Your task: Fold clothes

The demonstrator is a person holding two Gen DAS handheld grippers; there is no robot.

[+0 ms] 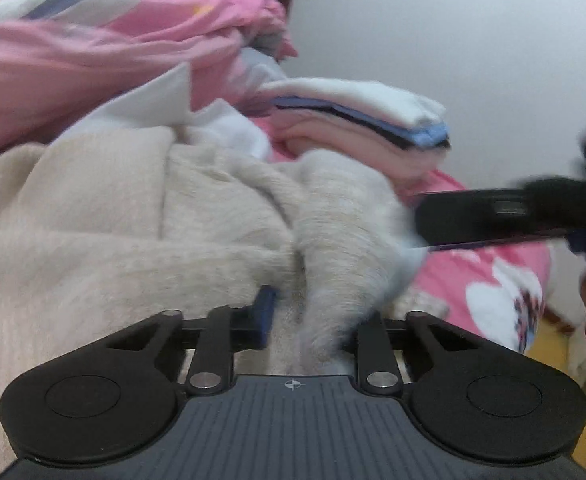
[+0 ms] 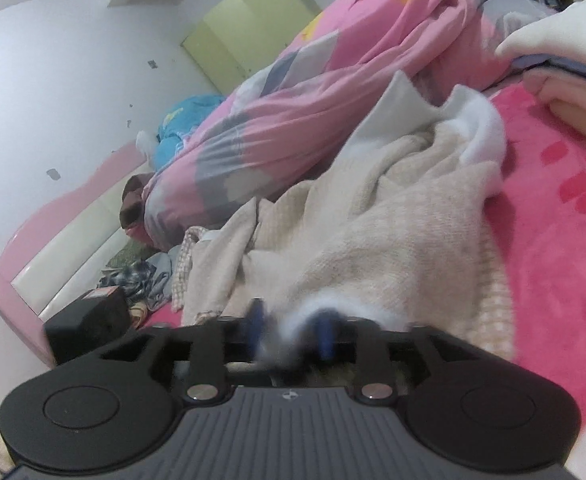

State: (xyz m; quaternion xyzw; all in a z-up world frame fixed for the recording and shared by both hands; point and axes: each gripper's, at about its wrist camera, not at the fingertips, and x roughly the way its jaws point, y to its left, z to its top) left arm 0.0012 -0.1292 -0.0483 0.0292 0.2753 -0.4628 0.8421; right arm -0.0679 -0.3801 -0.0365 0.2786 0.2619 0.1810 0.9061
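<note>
A beige knit garment (image 1: 141, 216) with a white fleecy lining lies crumpled on the pink bed sheet (image 2: 553, 220). My left gripper (image 1: 309, 316) is shut on a thick fold of it; one blue pad (image 1: 265, 312) shows, while cloth hides the other. In the right wrist view the garment (image 2: 393, 208) stretches away from my right gripper (image 2: 291, 328), whose two blue pads pinch its white fuzzy edge. The right gripper (image 1: 421, 224) also enters the left wrist view from the right, side-on, at the garment's far edge. Both views are motion-blurred.
A stack of folded clothes (image 1: 357, 120) sits on the bed behind the garment, also seen as the stack (image 2: 565, 80). A bunched pink duvet (image 2: 333, 80) runs along the bed. Loose clothes and a black box (image 2: 89, 320) lie near the pink headboard (image 2: 53, 240).
</note>
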